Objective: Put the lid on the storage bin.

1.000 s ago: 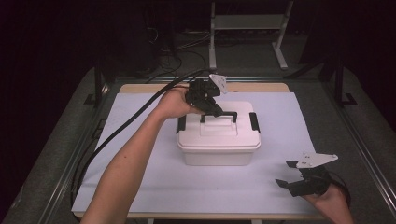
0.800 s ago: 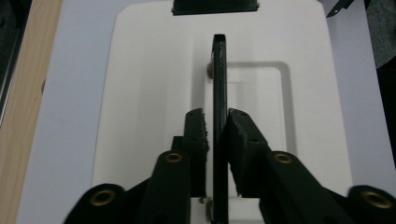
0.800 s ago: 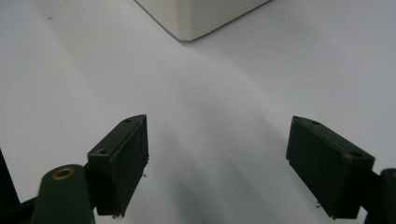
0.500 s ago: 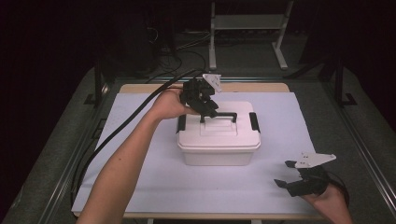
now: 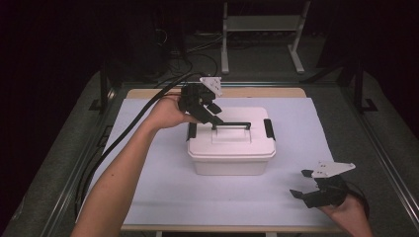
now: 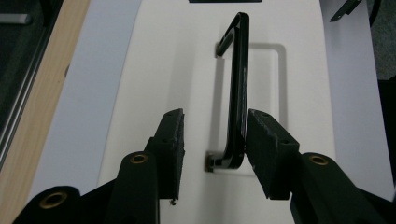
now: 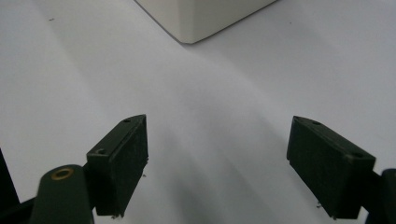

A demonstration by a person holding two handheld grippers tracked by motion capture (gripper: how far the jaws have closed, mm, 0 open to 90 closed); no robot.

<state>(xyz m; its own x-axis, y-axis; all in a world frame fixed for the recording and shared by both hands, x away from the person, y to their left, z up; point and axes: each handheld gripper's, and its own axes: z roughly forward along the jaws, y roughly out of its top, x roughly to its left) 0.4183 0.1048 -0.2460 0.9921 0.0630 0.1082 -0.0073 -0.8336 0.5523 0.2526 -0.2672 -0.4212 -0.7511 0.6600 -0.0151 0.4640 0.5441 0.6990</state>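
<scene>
A white lidded box [image 5: 231,148] stands mid-table on a white sheet, with a black handle [image 5: 232,125] raised on its lid and a black latch [image 5: 269,129] at each end. My left gripper [image 5: 213,114] sits at the handle's left end. Its jaws have just been opening. In the left gripper view the upright handle [image 6: 238,84] stands between the parted jaws of the left gripper [image 6: 215,140], close against the right pad [image 6: 268,149] and clear of the other. My right gripper [image 5: 301,183] rests open at the front right with nothing between its jaws, over bare sheet [image 7: 217,93].
The white sheet [image 5: 148,187] covers a wooden tabletop [image 5: 257,92] framed by metal rails. A thick black cable [image 5: 123,133] trails from the left gripper off the left side. A metal stand [image 5: 259,39] is on the floor behind. The box's corner [image 7: 201,18] lies ahead of the right gripper.
My left gripper's jaws have opened off the handle, and the hand has drawn a little to the left. The handle stays raised. The right gripper has not moved.
</scene>
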